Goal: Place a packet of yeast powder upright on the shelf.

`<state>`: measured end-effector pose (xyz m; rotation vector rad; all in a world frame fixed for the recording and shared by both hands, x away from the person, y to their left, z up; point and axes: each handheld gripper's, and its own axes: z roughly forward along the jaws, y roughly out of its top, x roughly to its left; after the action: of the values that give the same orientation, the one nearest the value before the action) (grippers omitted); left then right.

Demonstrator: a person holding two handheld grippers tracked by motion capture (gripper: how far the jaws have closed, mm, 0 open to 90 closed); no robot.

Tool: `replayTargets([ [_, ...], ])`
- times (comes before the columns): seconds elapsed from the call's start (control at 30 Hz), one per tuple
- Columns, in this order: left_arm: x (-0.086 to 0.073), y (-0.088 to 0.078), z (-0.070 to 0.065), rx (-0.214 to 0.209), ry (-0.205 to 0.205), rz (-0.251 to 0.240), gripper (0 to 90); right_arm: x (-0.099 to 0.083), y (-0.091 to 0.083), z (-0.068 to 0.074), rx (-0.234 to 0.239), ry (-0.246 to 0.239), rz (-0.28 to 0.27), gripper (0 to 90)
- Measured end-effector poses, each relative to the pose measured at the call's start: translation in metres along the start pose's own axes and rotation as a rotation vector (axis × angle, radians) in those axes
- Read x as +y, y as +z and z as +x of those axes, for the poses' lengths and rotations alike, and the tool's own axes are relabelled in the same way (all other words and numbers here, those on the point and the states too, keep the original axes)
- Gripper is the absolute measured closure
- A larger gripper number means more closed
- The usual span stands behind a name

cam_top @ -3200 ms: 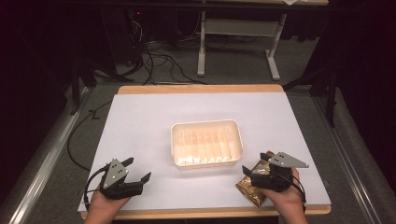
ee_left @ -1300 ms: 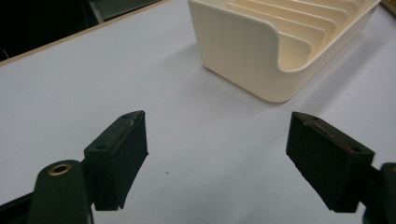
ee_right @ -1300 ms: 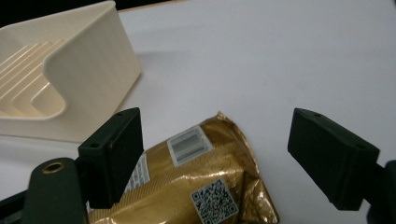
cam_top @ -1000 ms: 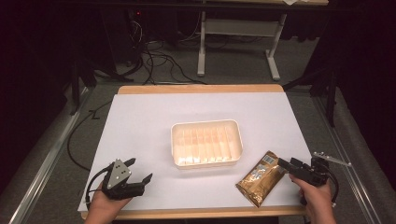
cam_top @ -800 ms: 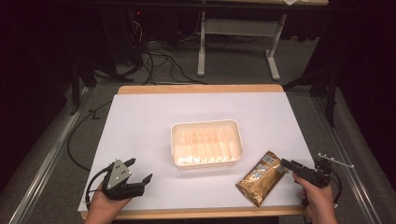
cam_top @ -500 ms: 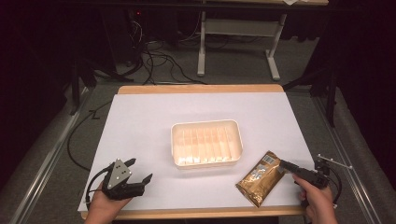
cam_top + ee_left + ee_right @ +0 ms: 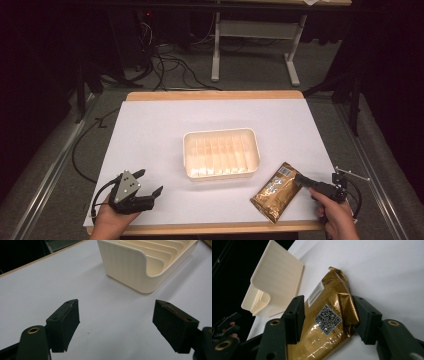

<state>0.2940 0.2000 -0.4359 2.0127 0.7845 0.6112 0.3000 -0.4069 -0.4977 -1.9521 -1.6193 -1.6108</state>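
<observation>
My right gripper (image 7: 301, 180) sits at the near right of the white table (image 7: 150, 130), its two black jaws set either side of the gold foil pouch (image 7: 276, 192). In the right gripper view the jaws press on the pouch's (image 7: 329, 322) two edges, and the foil between them bulges and creases, so I take it as clamped on the pouch (the side with the white label and the square printed code faces the camera). From above, the pouch lies flat on the table, slanted, its far end toward the gripper and its near end close to the table's front edge.

The cream ribbed tray (image 7: 221, 153) stands in the middle of the table, just beyond and to the left of the pouch, not touching it. In the right gripper view the tray (image 7: 274, 277) shows behind the pouch, tilted with the camera.

My left gripper (image 7: 145, 185) rests at the near left corner, well apart from the tray. Its jaws stand wide apart in the left gripper view, with bare table between them and the tray's (image 7: 130, 267) rounded corner ahead.
</observation>
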Motion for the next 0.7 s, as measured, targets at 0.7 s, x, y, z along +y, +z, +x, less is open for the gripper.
replayTargets([
  [0.7,0.000,0.001,-0.001,-0.001,0.007,0.007,22.0,0.002,0.009,0.021,-0.088,-0.124,0.083,87.9],
])
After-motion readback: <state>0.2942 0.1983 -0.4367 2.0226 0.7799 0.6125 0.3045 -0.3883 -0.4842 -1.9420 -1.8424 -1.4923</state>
